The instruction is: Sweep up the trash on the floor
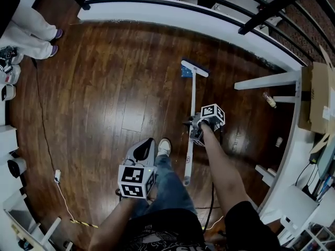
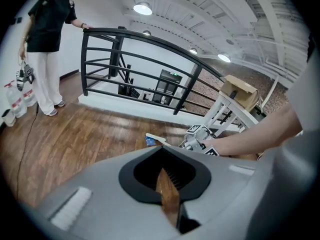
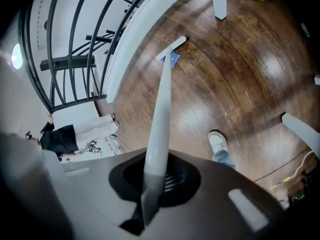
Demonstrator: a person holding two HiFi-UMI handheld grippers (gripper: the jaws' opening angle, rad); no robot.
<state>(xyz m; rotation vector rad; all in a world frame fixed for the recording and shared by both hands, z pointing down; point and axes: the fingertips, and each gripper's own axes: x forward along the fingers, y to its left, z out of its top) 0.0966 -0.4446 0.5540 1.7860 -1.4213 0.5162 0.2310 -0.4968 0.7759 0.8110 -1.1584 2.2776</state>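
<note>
On the dark wood floor, blue trash lies by the broom head at the railing-side edge. The right hand-held gripper pinches the broom handle, which points there. The left hand-held gripper, farther back, is slightly parted and empty.

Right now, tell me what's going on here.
A person is sweeping a wooden floor with a gripper in each hand. The right gripper has its fingers closed on the white broom handle. The broom head sits at a blue scrap of trash near the railing. The left gripper holds nothing, and floor shows through the narrow gap between its fingers. Another person stands off to the side.
</note>
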